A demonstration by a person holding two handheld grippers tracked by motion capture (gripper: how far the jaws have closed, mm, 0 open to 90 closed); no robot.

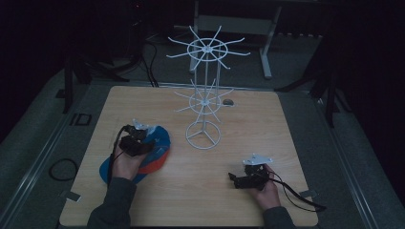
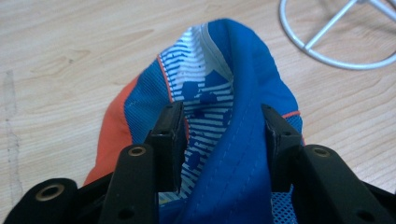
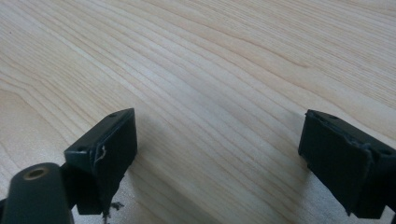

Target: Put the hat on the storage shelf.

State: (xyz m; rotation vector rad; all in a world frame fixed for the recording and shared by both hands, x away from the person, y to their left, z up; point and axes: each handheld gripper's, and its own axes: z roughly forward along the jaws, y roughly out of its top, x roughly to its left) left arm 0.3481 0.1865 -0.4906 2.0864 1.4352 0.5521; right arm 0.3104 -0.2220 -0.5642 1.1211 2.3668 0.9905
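The left gripper (image 2: 219, 135) is clamping a fold of the blue and orange cap (image 2: 224, 93), which is lying on the table (image 1: 267, 129) just left of the white wire rack (image 1: 204, 95). The right gripper (image 3: 219, 154) is hovering released, jaws wide apart over bare wood, to the right of the rack's base and nearer the person.

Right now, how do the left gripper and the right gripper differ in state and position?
The left gripper has its jaws astride a raised fold of the blue and orange cap; the right gripper is wide open with nothing between its jaws. The left gripper is over the cap, left of the white wire rack; the right gripper sits low over the bare wooden table at the near right. Both are hand-held with black jaws.
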